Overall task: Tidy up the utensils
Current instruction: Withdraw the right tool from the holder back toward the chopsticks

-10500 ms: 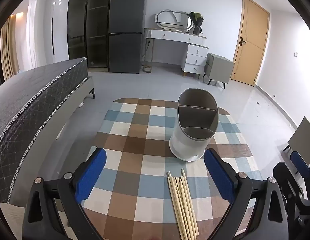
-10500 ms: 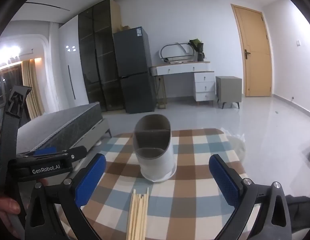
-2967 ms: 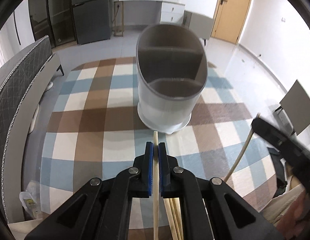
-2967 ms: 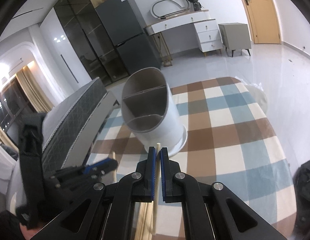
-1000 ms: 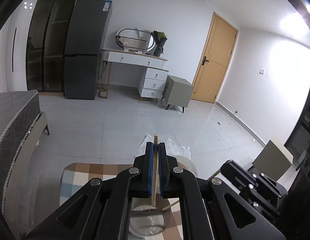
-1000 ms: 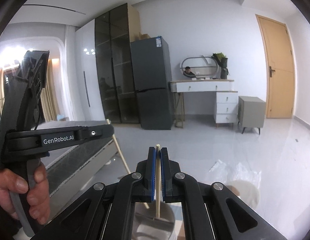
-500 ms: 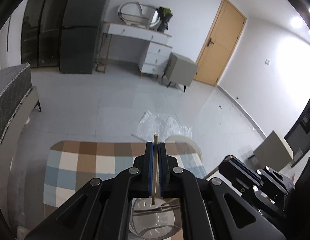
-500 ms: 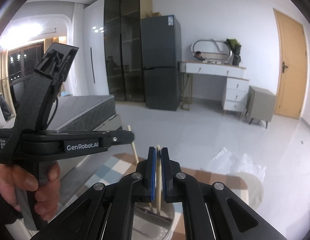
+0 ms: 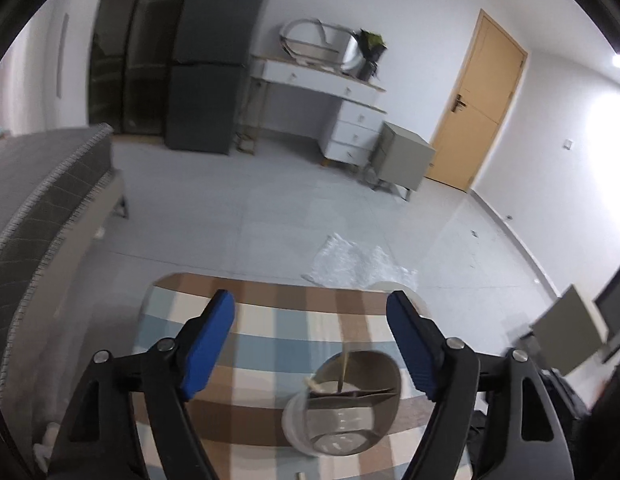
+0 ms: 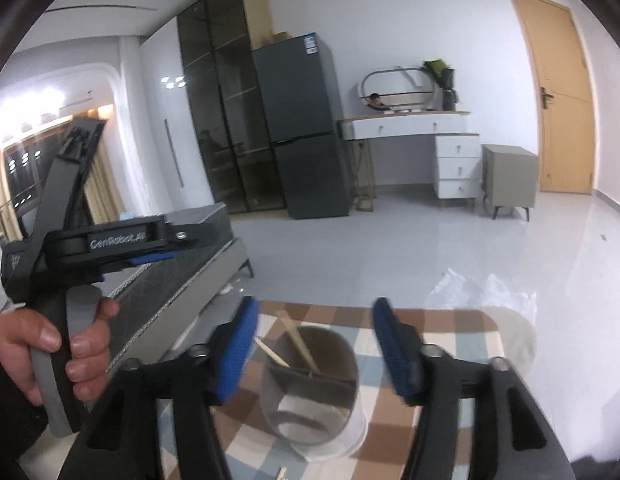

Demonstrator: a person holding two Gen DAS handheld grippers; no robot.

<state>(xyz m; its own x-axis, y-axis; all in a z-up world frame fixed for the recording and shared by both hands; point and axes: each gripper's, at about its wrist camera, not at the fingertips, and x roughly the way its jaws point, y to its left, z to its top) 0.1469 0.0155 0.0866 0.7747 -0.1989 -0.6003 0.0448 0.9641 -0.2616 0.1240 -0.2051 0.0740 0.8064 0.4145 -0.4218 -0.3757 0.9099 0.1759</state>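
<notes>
Chopsticks (image 10: 300,342) lean in the rear compartment of the grey utensil holder (image 10: 310,392), which stands on the worktop (image 9: 270,344) with its blue, brown and cream checked cloth. In the right wrist view two pale sticks rest against the divider, tips up and tilted left; in the left wrist view one stick (image 9: 344,364) looks blurred, as if dropping in. Both jaws have just been opening. The left hand-held gripper (image 9: 310,340) has its blue pads wide apart with nothing between them, and the right hand-held gripper (image 10: 314,344) likewise stands apart and empty, above the holder. A person's hand (image 10: 50,344) grips the left tool's handle at the left edge of the right wrist view.

These sticks look light, stiff and thin, with a smooth surface that could slip or swivel in a pinch; taking one near its middle, square across the pads, would probably keep it from pivoting. A stick end (image 10: 282,473) shows on the cloth at the bottom edge, so more may remain to gather. The holder looks light enough to tip if knocked.

Beyond the worktop lie a pale tiled floor, a dark bed (image 9: 42,200), a grey fridge (image 10: 306,128), a white dressing table (image 10: 414,128) and a wooden door (image 9: 474,100).
</notes>
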